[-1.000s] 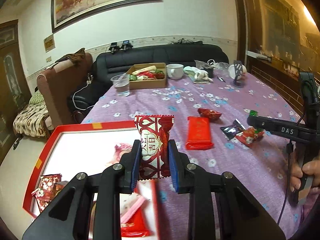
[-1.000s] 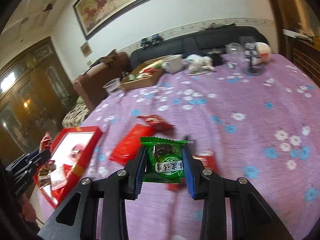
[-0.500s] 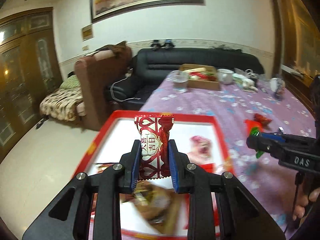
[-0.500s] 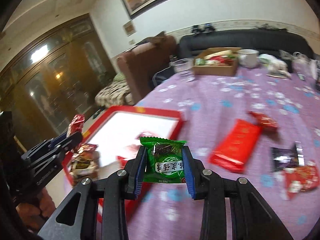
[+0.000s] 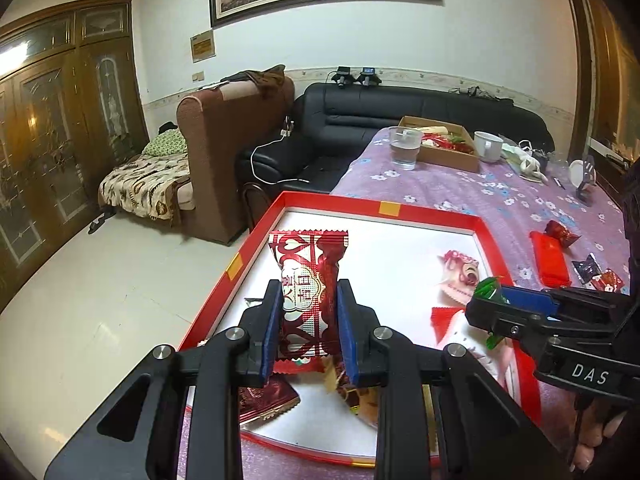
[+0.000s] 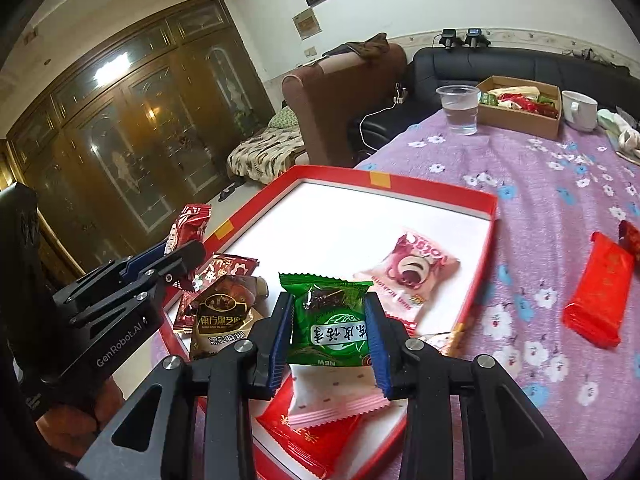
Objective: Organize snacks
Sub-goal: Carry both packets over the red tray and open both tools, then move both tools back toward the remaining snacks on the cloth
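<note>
My left gripper (image 5: 308, 334) is shut on a red-and-white patterned snack packet (image 5: 307, 292), held upright above the near left part of the red-rimmed tray (image 5: 384, 207). My right gripper (image 6: 329, 330) is shut on a green snack packet (image 6: 329, 320) over the tray's (image 6: 400, 185) near side. The right gripper (image 5: 494, 312) comes into the left wrist view from the right, the green wrapper peeking out. The left gripper (image 6: 188, 250) shows at the left of the right wrist view with its red packet (image 6: 188, 226). In the tray lie a pink bear packet (image 6: 412, 268), a brown packet (image 6: 224, 316) and red packets.
On the purple flowered tablecloth (image 6: 560, 184) right of the tray lie a flat red packet (image 6: 598, 296) and small wrapped sweets (image 5: 560, 234). Farther back stand a clear cup of water (image 6: 460, 110), a cardboard box of snacks (image 6: 520, 106) and a white mug (image 6: 580, 110). Sofas lie beyond the table edge.
Both grippers swung left from the open tablecloth to over the red tray, each carrying its packet. The grips stayed the same.
</note>
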`<state>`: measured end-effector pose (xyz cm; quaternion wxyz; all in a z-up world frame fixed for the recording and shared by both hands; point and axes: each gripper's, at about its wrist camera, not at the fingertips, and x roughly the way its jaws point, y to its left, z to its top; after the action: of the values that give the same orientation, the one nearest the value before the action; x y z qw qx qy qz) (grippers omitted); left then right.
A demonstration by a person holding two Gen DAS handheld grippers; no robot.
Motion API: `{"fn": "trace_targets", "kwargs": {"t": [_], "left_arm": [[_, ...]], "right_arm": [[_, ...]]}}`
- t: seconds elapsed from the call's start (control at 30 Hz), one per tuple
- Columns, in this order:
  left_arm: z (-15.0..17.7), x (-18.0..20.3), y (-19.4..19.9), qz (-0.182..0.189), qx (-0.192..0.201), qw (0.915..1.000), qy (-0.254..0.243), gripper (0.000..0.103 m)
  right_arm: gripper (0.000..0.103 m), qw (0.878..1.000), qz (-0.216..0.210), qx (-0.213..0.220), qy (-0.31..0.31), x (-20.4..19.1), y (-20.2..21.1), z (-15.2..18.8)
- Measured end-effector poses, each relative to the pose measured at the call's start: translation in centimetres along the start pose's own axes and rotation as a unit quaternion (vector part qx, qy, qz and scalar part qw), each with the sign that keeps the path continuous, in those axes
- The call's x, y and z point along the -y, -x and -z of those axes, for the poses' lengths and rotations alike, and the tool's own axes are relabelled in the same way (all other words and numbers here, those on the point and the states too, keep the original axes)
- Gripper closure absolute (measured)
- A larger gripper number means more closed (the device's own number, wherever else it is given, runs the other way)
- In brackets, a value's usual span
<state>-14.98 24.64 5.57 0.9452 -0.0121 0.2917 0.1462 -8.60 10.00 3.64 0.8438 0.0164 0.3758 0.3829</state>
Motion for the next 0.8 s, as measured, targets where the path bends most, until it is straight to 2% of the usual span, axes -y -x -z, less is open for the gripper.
{"fn": "trace_targets", "kwargs": {"t": [0.23, 0.4, 0.43, 0.5, 0.53, 0.7, 0.77, 0.8], "left_arm": [[0.1, 0.0, -0.6, -0.005, -0.007, 1.0000, 0.001, 0.079], [0.2, 0.1, -0.7, -0.022, -0.010, 0.9997, 0.000, 0.076], [0.2, 0.1, -0.7, -0.027, -0.011, 0.9996, 0.001, 0.073], [0.1, 0.0, -0.7, -0.032, -0.012, 0.9994, 0.003, 0.061], [0.1, 0.0, -0.6, -0.038, -0.010, 0.9992, 0.004, 0.053], [-0.1, 0.1, 0.0, -0.035, -0.003, 0.9994, 0.009, 0.044], [0.0, 0.6, 0.0, -0.028, -0.003, 0.9996, 0.005, 0.035], [-0.1, 0.9, 0.1, -0.024, -0.002, 0.9997, 0.002, 0.035]], "right_arm": [[0.068, 1.000, -0.002, -0.004, -0.003, 0.2, -0.4, 0.1], [0.064, 1.000, -0.014, -0.001, -0.013, 0.4, -0.2, 0.0], [0.061, 1.000, -0.015, 0.000, -0.015, 0.5, 0.0, -0.1], [0.054, 0.999, -0.019, 0.006, -0.027, 1.1, 0.4, -0.2], [0.054, 0.999, -0.018, 0.013, -0.033, 1.5, 0.7, -0.2], [0.054, 0.998, 0.004, 0.040, -0.050, 3.7, 3.1, -0.6], [0.054, 0.996, 0.018, 0.052, -0.064, 5.4, 4.4, -0.8], [0.054, 0.995, 0.028, 0.060, -0.072, 6.5, 5.2, -0.8]]}}
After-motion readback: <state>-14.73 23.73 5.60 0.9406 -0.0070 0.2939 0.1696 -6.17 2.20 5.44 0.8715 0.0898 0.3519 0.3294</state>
